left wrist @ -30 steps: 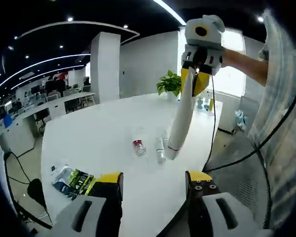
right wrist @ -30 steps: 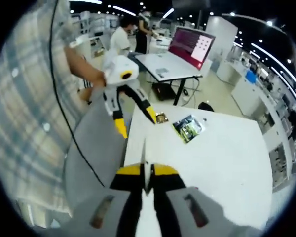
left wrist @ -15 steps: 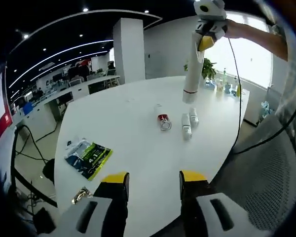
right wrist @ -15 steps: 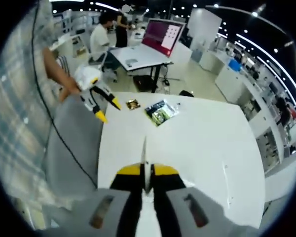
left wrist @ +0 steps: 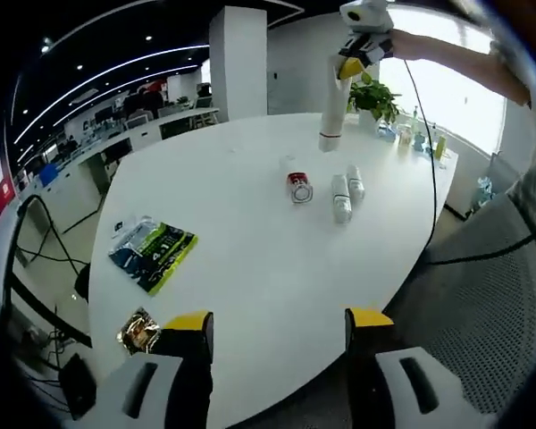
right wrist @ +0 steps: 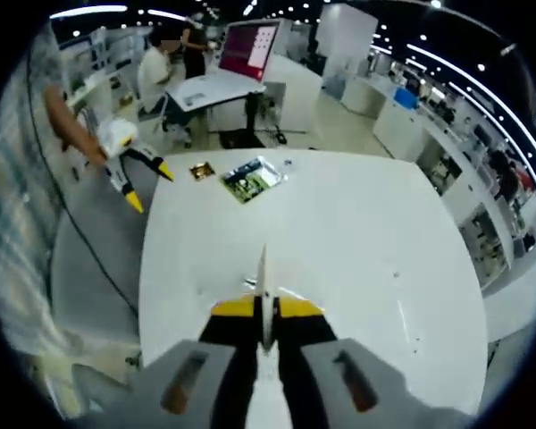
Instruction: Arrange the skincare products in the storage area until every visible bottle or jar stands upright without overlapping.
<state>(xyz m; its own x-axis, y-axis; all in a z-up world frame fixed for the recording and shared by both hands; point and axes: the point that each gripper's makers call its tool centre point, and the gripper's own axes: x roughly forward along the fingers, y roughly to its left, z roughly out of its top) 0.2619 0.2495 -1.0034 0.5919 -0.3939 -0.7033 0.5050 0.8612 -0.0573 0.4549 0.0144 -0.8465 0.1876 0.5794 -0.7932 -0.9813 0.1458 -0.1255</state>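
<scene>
Left gripper view, two lying bottles (left wrist: 345,192), one jar (left wrist: 298,188)

Left gripper view sits off the near edge of the white worktop (left wrist: 250,268), looking across it from fairly far back. Right gripper view hangs high over the worktop (right wrist: 339,241), facing back the opposite way. Both catch the green packet (left wrist: 154,255) (right wrist: 247,179).
</scene>
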